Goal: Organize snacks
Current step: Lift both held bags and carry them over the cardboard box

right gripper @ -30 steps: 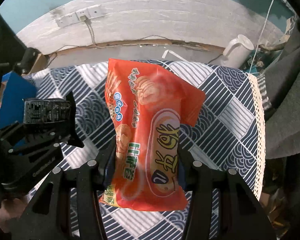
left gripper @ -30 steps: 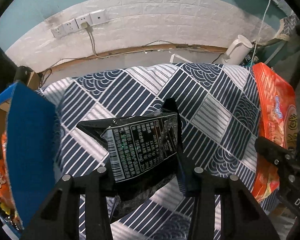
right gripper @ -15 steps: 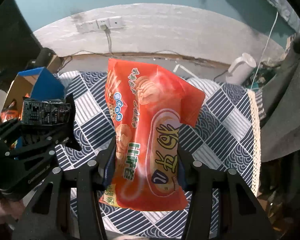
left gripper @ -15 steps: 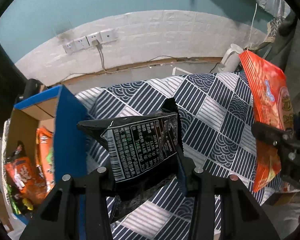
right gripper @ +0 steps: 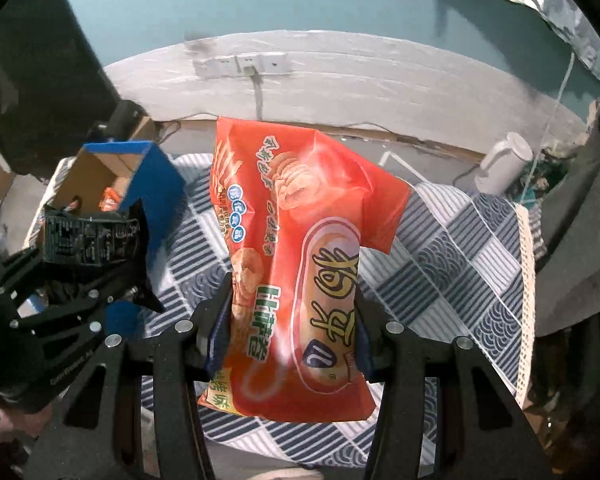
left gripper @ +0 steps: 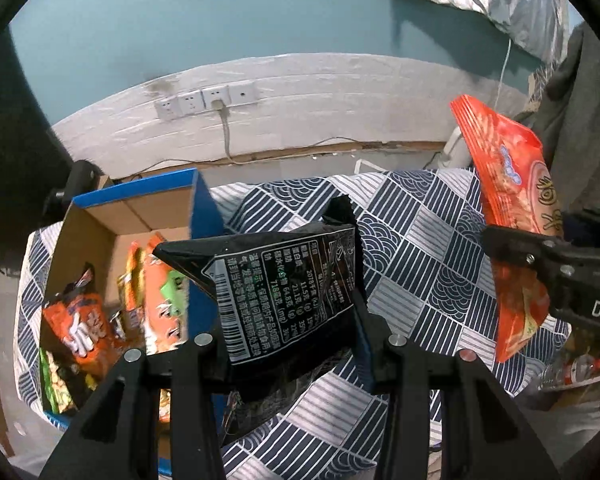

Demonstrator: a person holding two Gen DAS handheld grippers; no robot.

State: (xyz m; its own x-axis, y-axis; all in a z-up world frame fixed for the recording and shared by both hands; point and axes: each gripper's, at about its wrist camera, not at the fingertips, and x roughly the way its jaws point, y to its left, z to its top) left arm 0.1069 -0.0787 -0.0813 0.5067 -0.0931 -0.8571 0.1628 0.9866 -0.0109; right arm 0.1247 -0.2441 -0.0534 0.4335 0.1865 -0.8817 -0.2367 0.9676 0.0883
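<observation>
My left gripper is shut on a black snack bag with white print and a barcode, held in the air above the table, just right of the box. My right gripper is shut on an orange-red chip bag, held upright above the patterned cloth. The chip bag also shows in the left wrist view, and the black bag in the right wrist view. A blue cardboard box at the left holds several snack packets.
A navy and white patterned cloth covers the table. A white kettle stands at the back right. Wall sockets with a cable sit on the white brick wall behind. The cloth's lace edge hangs at the right.
Both grippers have risen and drawn back with their bags still held. The open box and its packets have come into the left wrist view; more of the wall shows.
</observation>
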